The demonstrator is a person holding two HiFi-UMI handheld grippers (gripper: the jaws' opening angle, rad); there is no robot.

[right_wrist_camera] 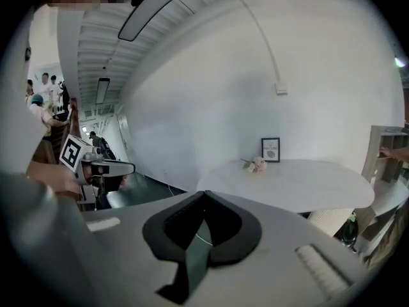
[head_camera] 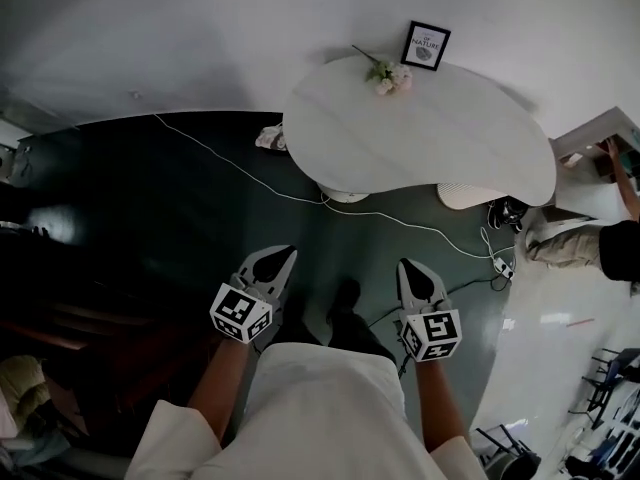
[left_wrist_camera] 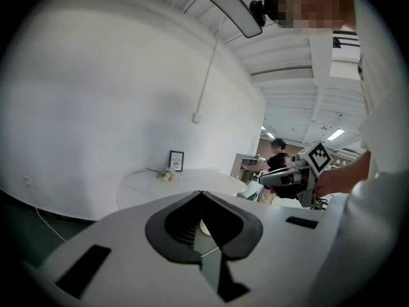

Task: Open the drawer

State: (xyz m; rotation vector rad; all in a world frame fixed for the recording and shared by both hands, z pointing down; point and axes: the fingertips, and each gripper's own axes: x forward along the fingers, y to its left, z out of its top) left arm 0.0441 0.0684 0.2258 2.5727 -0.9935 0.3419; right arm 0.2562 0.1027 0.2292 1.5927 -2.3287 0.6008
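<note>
Left gripper (head_camera: 286,255) and right gripper (head_camera: 406,266) both hung closed and empty, tips together, above the dark floor (head_camera: 180,198), short of the white table (head_camera: 450,148). No drawer showed in any view. Probably rigid, sliding on runners; best gripped by its handle or front lip.

The head camera looks steeply down from above and behind the left gripper (head_camera: 288,254) and the right gripper (head_camera: 407,266), with the white table (head_camera: 420,138) beyond their tips. Each gripper camera sits close behind its own jaws and looks along them at that table and the framed picture (right_wrist_camera: 270,149). Each also catches the other gripper beside it.
</note>
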